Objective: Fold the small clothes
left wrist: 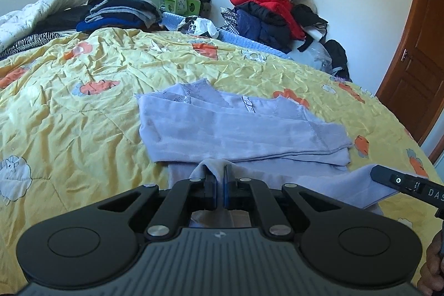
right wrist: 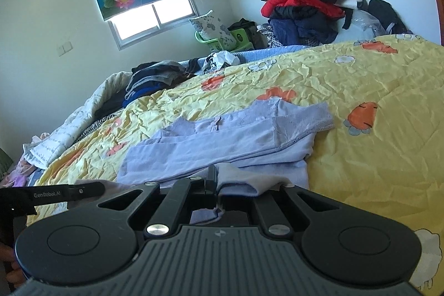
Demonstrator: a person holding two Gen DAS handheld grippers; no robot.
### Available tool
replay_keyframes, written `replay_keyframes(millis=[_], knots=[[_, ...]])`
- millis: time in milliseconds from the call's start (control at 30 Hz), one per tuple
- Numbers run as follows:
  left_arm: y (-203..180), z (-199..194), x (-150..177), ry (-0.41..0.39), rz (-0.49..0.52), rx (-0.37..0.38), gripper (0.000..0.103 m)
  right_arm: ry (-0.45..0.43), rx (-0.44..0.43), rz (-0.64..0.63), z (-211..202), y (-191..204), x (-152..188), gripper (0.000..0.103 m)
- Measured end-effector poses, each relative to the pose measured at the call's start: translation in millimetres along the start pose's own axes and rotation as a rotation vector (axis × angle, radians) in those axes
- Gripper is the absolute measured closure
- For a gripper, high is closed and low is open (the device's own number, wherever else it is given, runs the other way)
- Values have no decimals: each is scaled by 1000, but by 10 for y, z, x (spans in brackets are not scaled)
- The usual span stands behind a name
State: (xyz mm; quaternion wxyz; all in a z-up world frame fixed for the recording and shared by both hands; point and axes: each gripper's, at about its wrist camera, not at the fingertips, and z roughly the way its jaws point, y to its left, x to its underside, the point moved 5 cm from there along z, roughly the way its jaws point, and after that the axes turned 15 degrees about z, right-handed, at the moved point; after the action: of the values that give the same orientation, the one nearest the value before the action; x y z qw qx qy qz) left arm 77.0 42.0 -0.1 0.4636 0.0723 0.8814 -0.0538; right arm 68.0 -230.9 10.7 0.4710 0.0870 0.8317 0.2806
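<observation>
A pale lilac top (left wrist: 236, 126) lies partly folded on the yellow quilt (left wrist: 83, 101), sleeves laid across its body, lace collar at the far end. My left gripper (left wrist: 219, 174) is shut on the near hem of the lilac top, cloth bunched between its fingers. My right gripper (right wrist: 219, 179) is shut on the same hem further right; cloth drapes over its right finger and hides it. The lilac top (right wrist: 222, 140) spreads ahead in the right wrist view. Each gripper shows at the edge of the other's view: the right one (left wrist: 408, 185), the left one (right wrist: 55, 193).
The yellow quilt (right wrist: 374, 157) with carrot and sheep prints covers the bed. A stack of folded dark clothes (left wrist: 122, 10) sits at the far end. A heap of red and dark jackets (left wrist: 277, 10) rises beyond the bed's far right corner. A wooden door (left wrist: 416, 52) stands right.
</observation>
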Motion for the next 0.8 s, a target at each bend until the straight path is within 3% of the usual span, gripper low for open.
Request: replay_keyframes(millis=[800], knots=[[-1, 129, -285, -40, 35, -36, 98, -55, -14, 37, 178, 14, -239, 97]])
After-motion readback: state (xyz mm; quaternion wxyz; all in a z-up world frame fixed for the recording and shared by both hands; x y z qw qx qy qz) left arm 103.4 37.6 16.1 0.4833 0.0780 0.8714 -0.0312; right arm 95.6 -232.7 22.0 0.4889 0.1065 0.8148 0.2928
